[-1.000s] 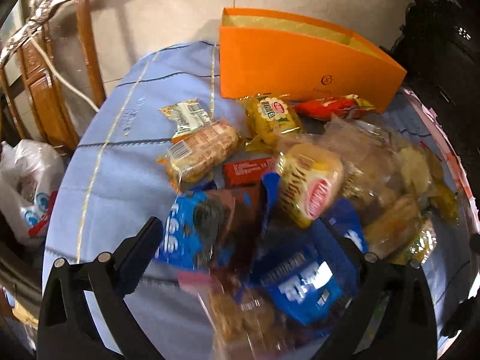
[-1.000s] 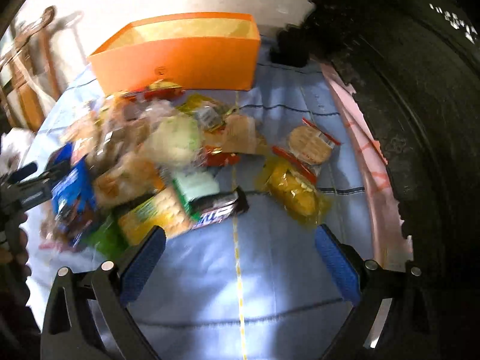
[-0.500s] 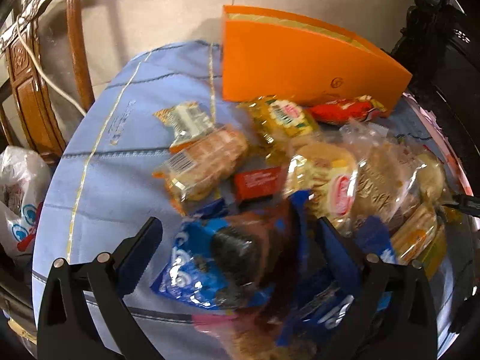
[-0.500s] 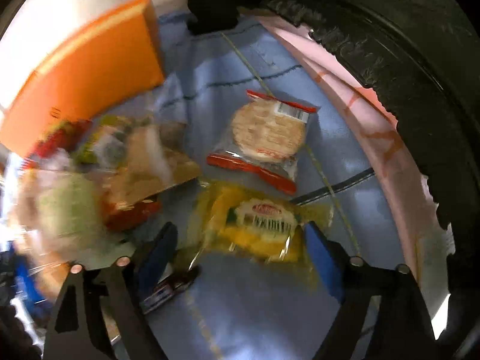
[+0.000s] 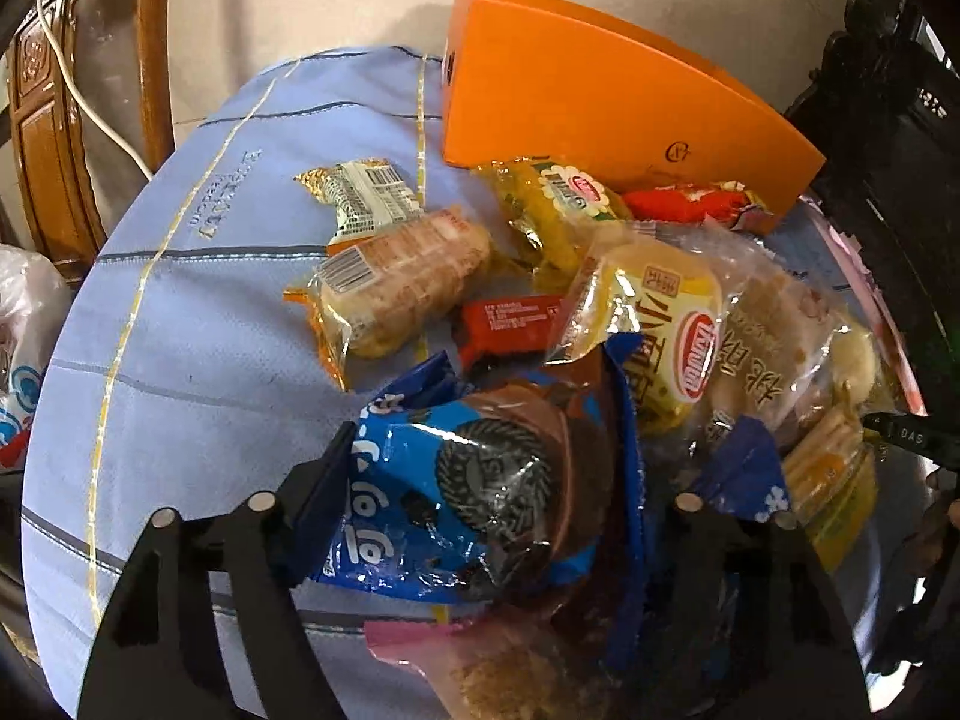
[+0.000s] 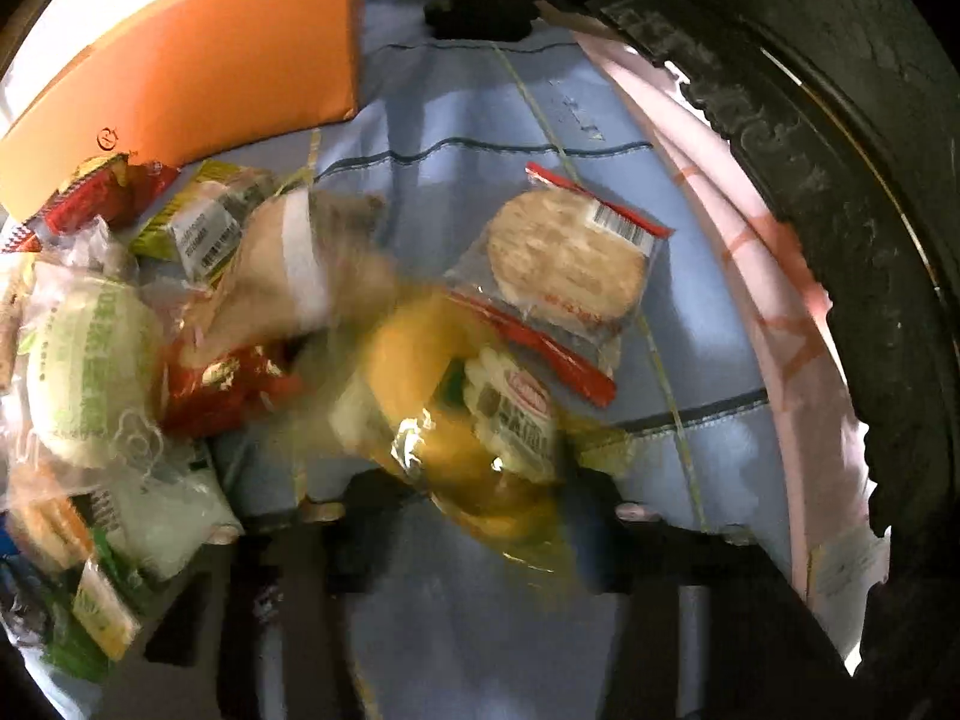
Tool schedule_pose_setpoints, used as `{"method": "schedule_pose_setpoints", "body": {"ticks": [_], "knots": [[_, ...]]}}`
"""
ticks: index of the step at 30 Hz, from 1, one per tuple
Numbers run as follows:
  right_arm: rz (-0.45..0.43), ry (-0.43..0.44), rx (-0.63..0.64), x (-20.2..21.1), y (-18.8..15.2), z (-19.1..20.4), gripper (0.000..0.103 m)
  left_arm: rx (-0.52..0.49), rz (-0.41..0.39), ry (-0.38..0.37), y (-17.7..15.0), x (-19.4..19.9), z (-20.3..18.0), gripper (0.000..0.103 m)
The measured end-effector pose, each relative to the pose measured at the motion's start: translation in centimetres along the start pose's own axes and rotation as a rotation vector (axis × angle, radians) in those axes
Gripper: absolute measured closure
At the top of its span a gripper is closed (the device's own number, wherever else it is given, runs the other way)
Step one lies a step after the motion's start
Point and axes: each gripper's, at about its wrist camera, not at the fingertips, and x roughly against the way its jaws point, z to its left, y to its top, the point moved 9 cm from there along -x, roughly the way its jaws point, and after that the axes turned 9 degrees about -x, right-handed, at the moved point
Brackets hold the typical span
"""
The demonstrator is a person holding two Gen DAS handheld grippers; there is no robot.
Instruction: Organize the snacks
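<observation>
A pile of wrapped snacks lies on a blue tablecloth (image 5: 180,312) in front of an orange box (image 5: 588,96). My left gripper (image 5: 486,492) is shut on a blue Oreo cookie packet (image 5: 474,480), its fingers pressing the packet's two sides. My right gripper (image 6: 462,498) is shut on a yellow cake packet (image 6: 474,432), which looks blurred between the fingers. The orange box also shows in the right wrist view (image 6: 198,66) at the upper left.
A round rice cracker packet (image 6: 564,258) lies just beyond the right gripper. Bread and biscuit packets (image 5: 708,336) crowd the middle. A wooden chair (image 5: 54,138) stands at the left, dark carved furniture (image 6: 810,120) at the right.
Both grippers have closed: the left on the Oreo packet, the right on the yellow cake packet after moving in toward it. The yellow packet has shifted and tilted.
</observation>
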Motion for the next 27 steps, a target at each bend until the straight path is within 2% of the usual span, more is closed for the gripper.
{"method": "schedule_pose_setpoints", "body": {"ticks": [5, 10, 15, 20, 24, 27], "knots": [[0.019, 0.12, -0.025, 1.3, -1.5, 1.1, 0.063, -0.068, -0.008, -0.026, -0.4, 1.7, -1.4, 0.04], [0.02, 0.2, -0.028, 3.8, -2.4, 2.8, 0.064, -0.108, -0.06, -0.058, 0.6, 4.4, -3.4, 0.04], [-0.051, 0.207, 0.086, 6.5, -1.8, 5.5, 0.064, -0.14, -0.081, -0.048, 1.9, 6.0, -4.6, 0.04], [-0.071, 0.253, 0.105, 8.2, -1.4, 6.9, 0.065, -0.133, -0.06, -0.03, 2.3, 6.5, -4.4, 0.04], [-0.124, 0.286, 0.14, 11.6, -0.5, 8.6, 0.065, -0.14, -0.077, 0.014, 3.3, 7.9, -4.4, 0.04], [-0.188, 0.294, 0.172, 14.9, 1.1, 10.4, 0.065, -0.142, -0.106, 0.045, 5.4, 9.4, -4.8, 0.04]]}}
